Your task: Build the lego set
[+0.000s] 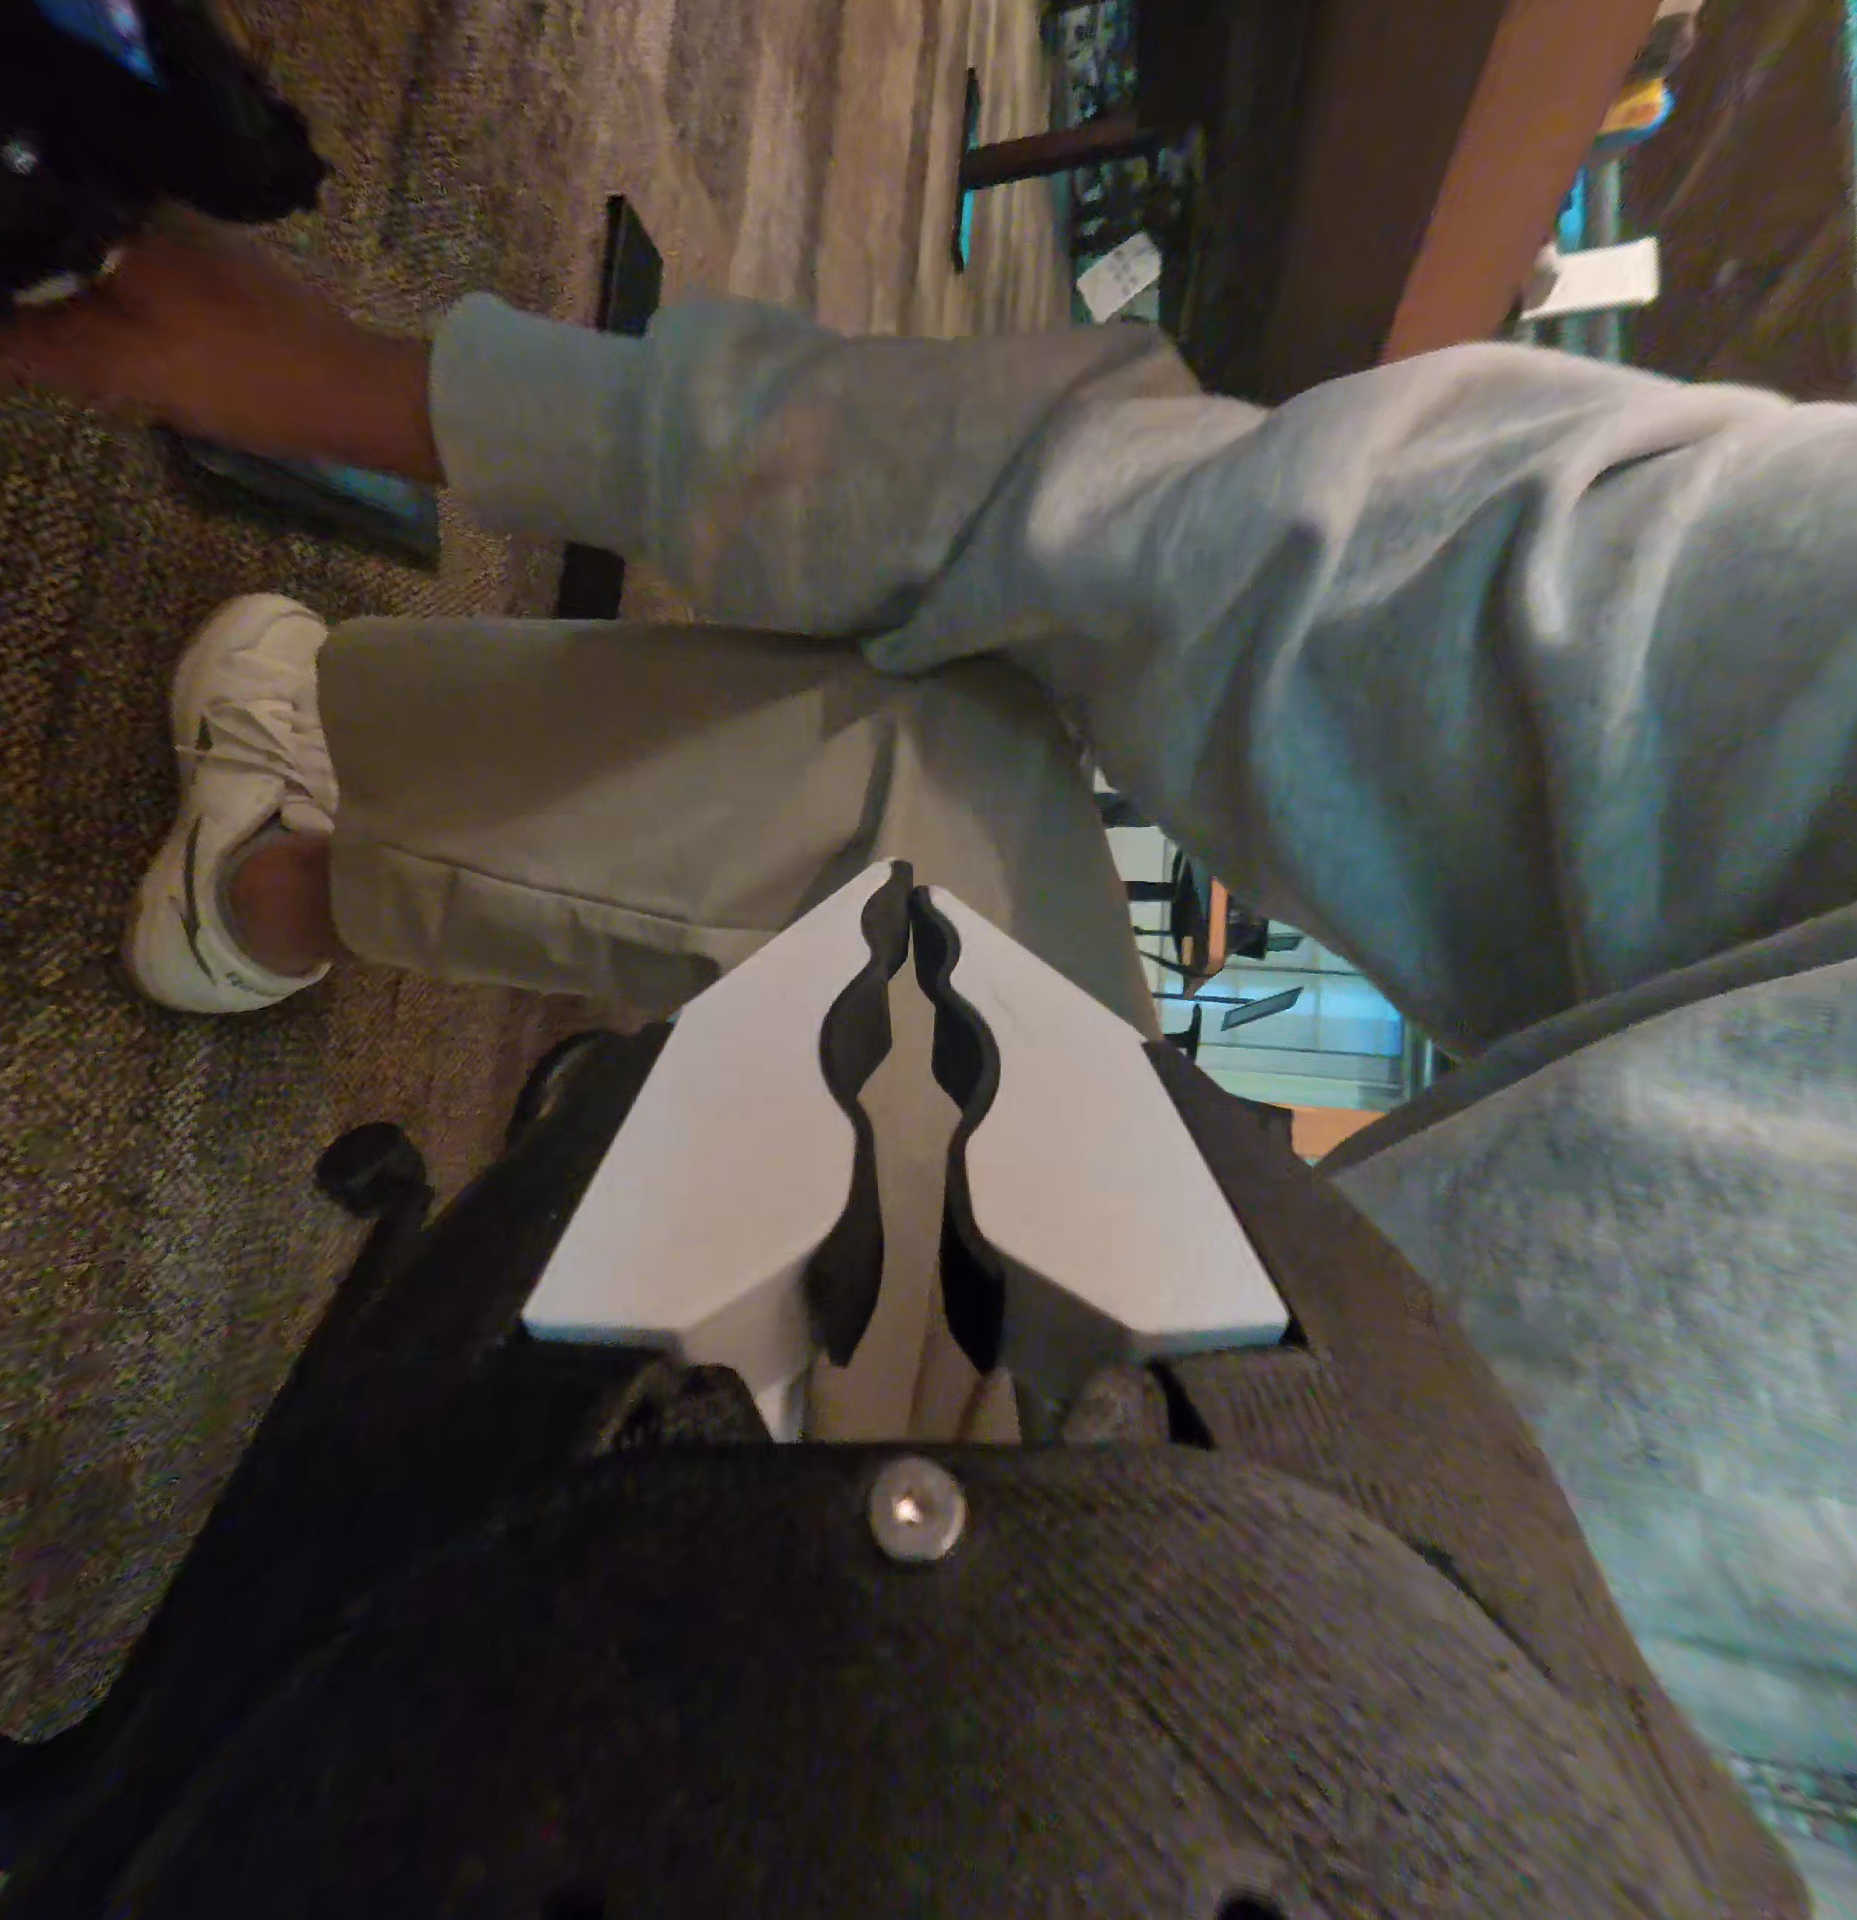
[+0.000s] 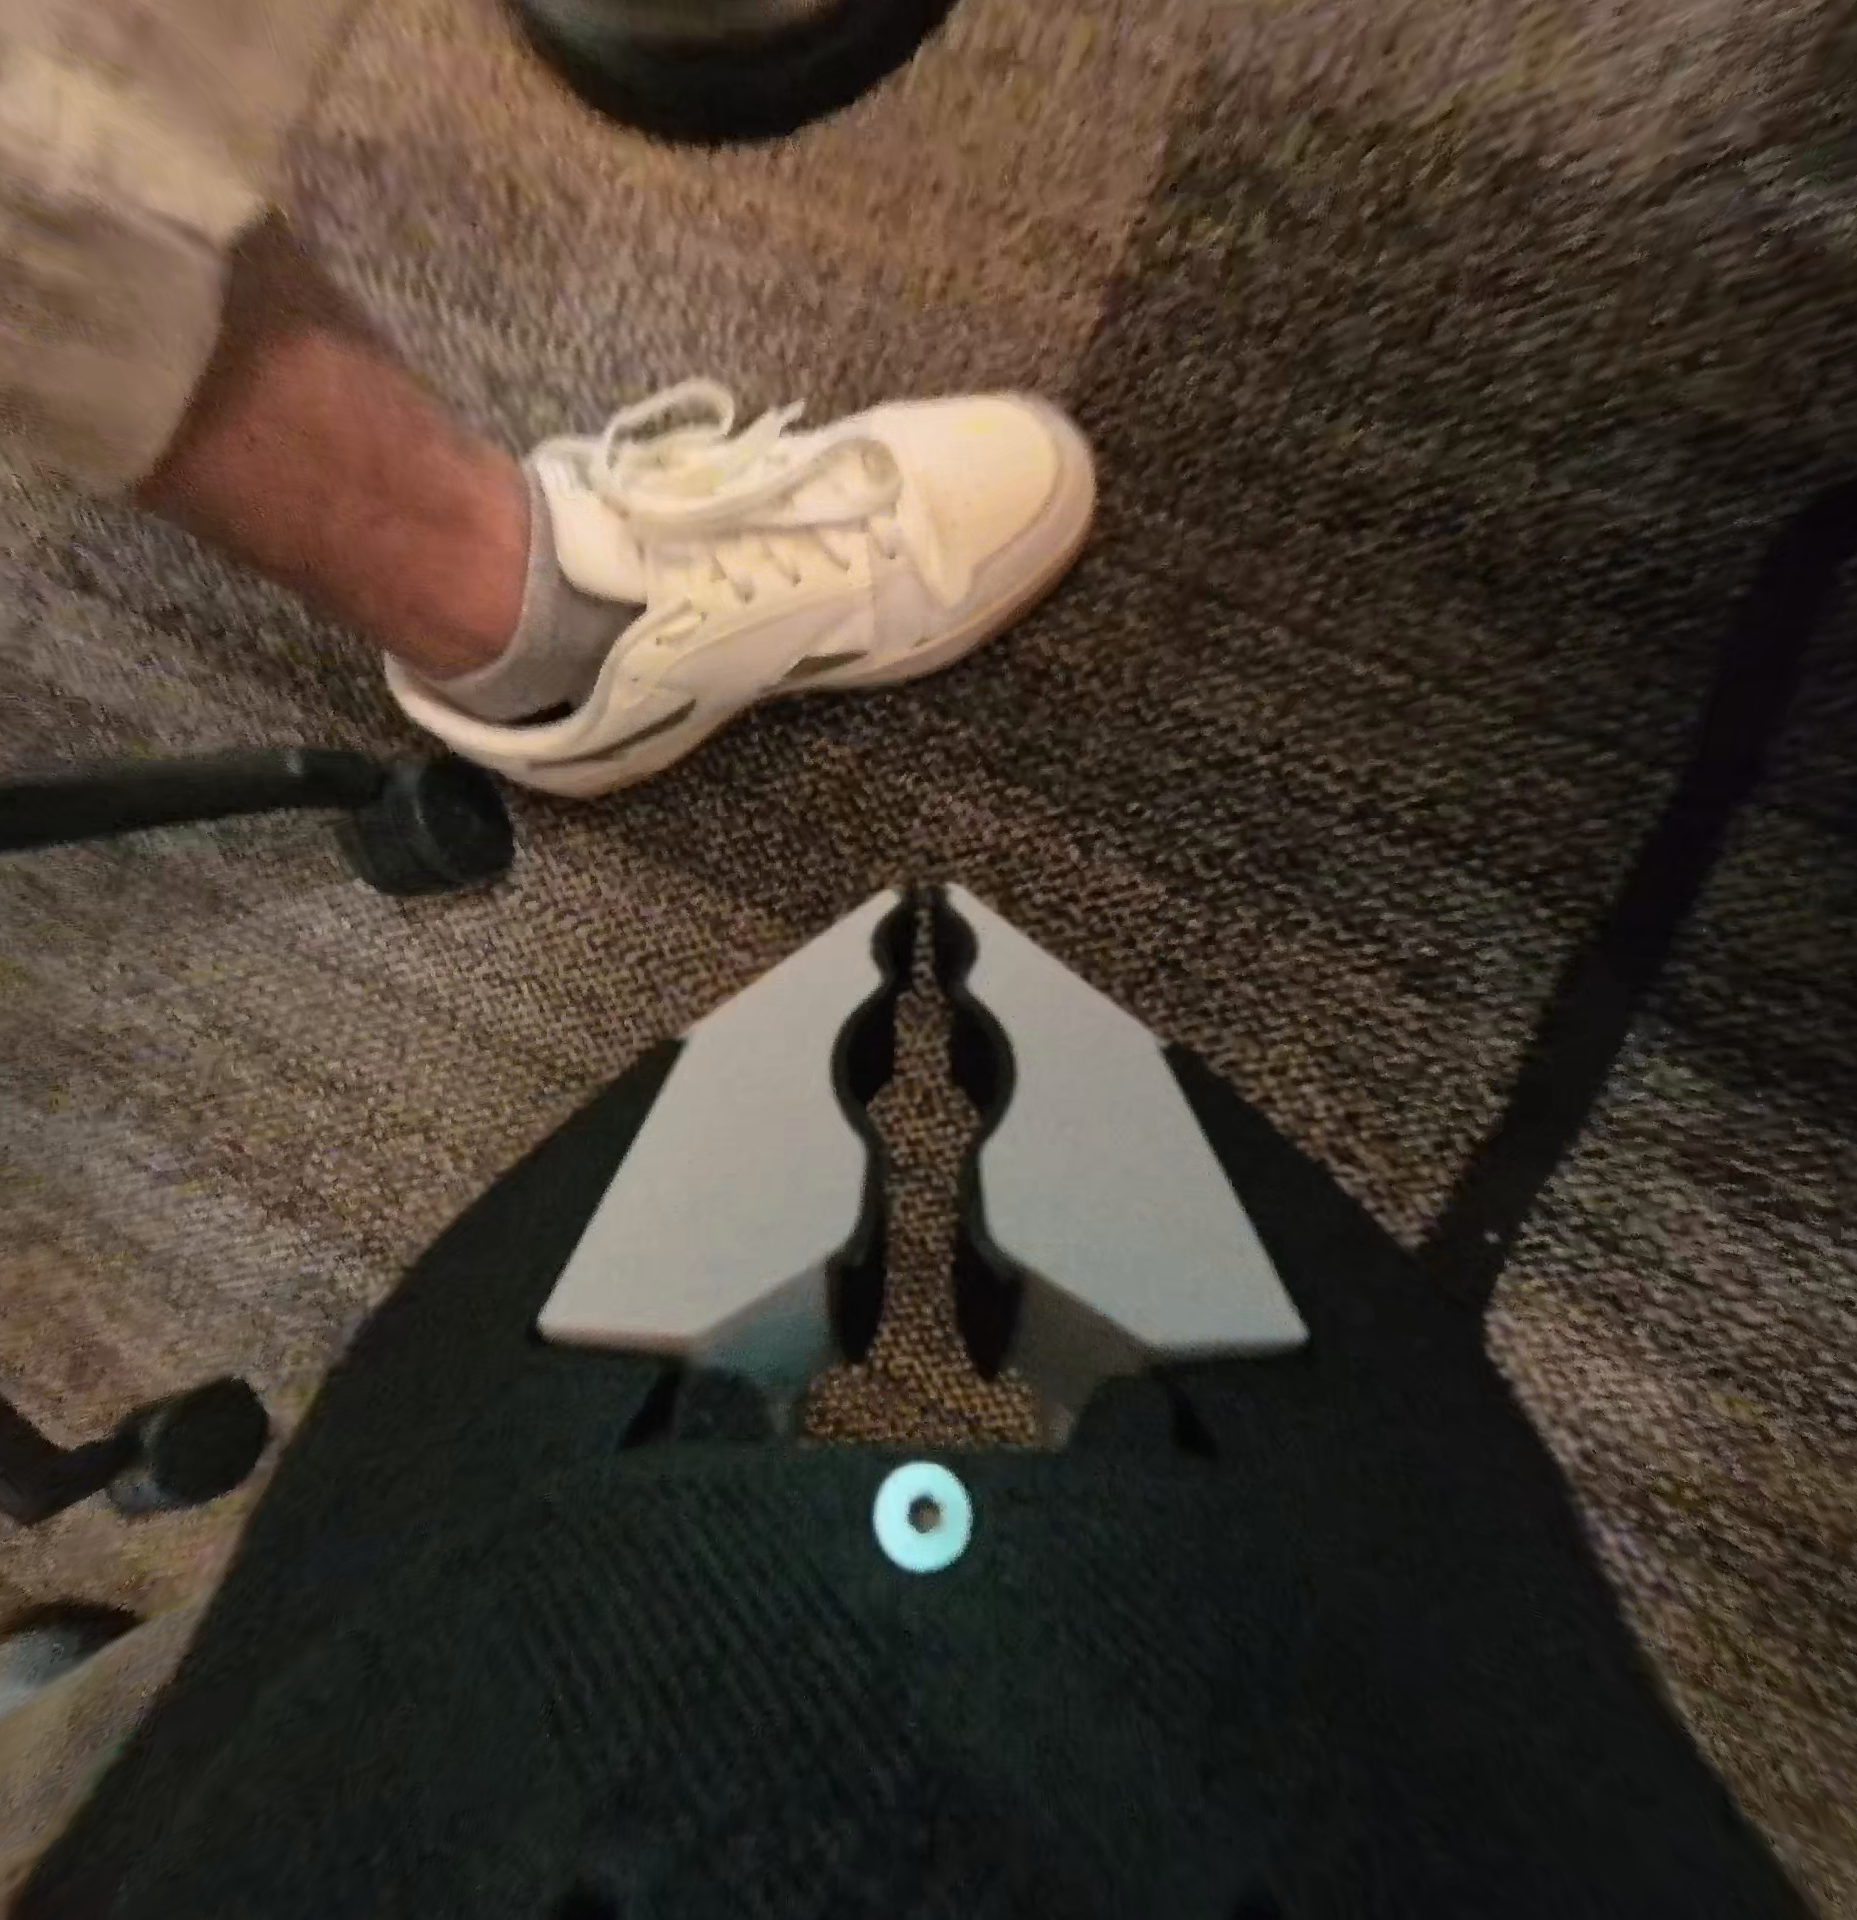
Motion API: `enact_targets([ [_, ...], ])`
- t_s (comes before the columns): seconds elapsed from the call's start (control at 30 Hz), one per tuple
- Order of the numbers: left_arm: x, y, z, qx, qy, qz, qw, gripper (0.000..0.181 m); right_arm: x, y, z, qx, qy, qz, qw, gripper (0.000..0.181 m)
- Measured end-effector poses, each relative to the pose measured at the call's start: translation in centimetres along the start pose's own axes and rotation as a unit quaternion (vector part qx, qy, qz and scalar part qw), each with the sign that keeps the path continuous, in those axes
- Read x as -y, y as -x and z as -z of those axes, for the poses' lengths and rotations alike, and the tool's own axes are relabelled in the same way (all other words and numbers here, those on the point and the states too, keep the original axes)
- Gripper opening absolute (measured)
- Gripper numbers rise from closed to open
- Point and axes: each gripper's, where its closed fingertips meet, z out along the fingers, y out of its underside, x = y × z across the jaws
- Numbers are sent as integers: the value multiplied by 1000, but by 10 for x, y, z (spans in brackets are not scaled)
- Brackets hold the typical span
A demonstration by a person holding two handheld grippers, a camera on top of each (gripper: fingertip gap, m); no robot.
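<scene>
No lego pieces show in either view. My left gripper (image 1: 909, 896) is shut and empty, its white fingers with black pads touching at the tips. It points sideways at a person's trouser leg (image 1: 612, 790) and grey sleeve (image 1: 1111, 499). My right gripper (image 2: 926, 902) is shut and empty, tips nearly touching. It points down at the brown carpet (image 2: 1267, 727), well away from any table.
A person's white sneaker (image 2: 799, 561) and bare ankle lie on the carpet ahead of the right gripper. A black chair caster (image 2: 430, 821) and chair leg stand at left. A black cable (image 2: 1651, 935) runs down the right. The left view shows a sneaker (image 1: 238, 800) and dark furniture (image 1: 1267, 156).
</scene>
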Motion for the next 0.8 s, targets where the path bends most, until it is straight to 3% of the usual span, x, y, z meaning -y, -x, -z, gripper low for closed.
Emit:
enact_targets([
  [0.03,-2,0,1,-3,-3,5,1000,0,-13,9,-15,16,14,2,1000,11],
  [0.13,-6,10,0,8,-1,14,1000,0,-71,38,-80,86,85,-67,990,24],
  [0.2,-5,18,-1,14,5,27,1000,0,-102,27,-120,38,101,-104,989,22],
  [0.3,2,26,-3,12,14,48,999,0,-120,1,-153,-58,92,-146,983,30],
  [0.53,4,29,-10,13,24,51,998,0,-128,-7,-180,-65,151,-74,984,25],
  [0.8,-10,28,-18,20,41,41,998,0,-122,2,-186,-66,130,-76,986,31],
])
